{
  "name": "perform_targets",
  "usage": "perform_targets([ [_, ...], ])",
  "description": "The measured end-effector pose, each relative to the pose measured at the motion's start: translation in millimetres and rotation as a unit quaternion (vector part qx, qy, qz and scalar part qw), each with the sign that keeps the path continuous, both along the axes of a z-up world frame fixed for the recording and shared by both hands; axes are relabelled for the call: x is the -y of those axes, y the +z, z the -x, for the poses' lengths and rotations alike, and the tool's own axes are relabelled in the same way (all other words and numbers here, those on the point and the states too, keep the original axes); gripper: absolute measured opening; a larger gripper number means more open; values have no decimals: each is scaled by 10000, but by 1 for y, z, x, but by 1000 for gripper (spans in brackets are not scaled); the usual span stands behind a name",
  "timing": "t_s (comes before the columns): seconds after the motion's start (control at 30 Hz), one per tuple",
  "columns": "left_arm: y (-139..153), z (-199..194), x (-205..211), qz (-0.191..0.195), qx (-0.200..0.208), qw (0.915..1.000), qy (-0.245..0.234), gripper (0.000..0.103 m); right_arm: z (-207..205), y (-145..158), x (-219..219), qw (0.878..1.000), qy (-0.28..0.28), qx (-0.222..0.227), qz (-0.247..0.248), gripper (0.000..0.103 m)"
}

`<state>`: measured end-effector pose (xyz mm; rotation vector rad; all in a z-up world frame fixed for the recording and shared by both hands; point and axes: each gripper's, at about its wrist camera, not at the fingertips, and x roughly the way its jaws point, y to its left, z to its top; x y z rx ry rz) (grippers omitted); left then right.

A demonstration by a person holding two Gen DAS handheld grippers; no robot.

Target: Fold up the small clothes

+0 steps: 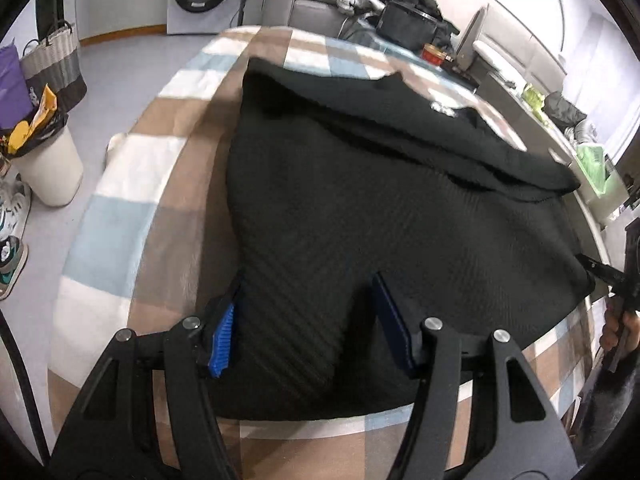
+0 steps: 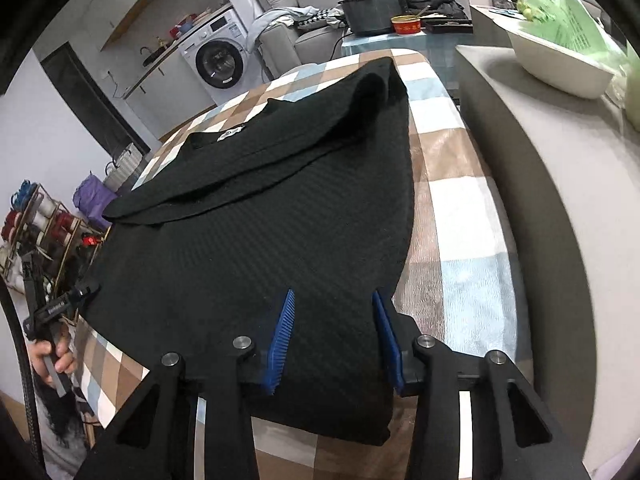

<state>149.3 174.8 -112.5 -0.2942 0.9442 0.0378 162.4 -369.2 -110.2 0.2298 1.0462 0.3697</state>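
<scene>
On the checked surface [image 1: 132, 184]: black garment [image 1: 360, 216], spread flat, sleeves folded in, collar far, hem nearest; left hand-held gripper [image 1: 306, 322] and right hand-held gripper [image 2: 332, 336] each over a near hem corner, jaws apart, gripping nothing.

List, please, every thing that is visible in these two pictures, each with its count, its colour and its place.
black garment: one, black, spread on the checked cloth, sleeves folded in
checked cloth: one, brown, white and pale blue, covering the table
washing machine: one, white, at the far wall
sofa: one, grey, behind the table, clothes piled on it
red bowl: one, red, on the surface beyond the table
white basin: one, white, on the grey counter, green bag in it
woven basket: one, grey, on the floor
left gripper: one, black with blue pads, open, over the near hem
right gripper: one, same colours, open, over the near hem
</scene>
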Motion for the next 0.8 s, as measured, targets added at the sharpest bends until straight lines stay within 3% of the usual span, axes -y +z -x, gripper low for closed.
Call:
perform_targets([
  [0.17, -2, -1, 5, -215, -11, 9998, -58, 55, 4, -2, -1, 10000, -23, -35, 40, 41],
  [0.27, -2, -1, 6, -199, -8, 9997, -111, 45, 1, -3, 1, 9999, -1, -36, -122, 41],
  [0.37, 0, 0, 6, -70, 63, 9996, -274, 26, -1, -5, 7, 9987, 8, -59, -505, 41],
  [0.47, 1, 1, 4, 19, 89, 9996, -270, 22, -6, -10, 17, 9945, -161, -147, -1022, 31],
  [0.53, 0, 2, 5, 12, 87, 9995, -302, 20, -7, -12, 18, 9955, -214, -104, -913, 24],
  [0.63, 0, 7, 8, -55, 85, 9992, -383, 20, -1, -10, 10, 9982, -133, 38, -583, 21],
  [0.8, 0, 28, 9, -42, 53, 9991, -426, 20, 9, -7, 4, 9994, 31, -93, -330, 20],
])
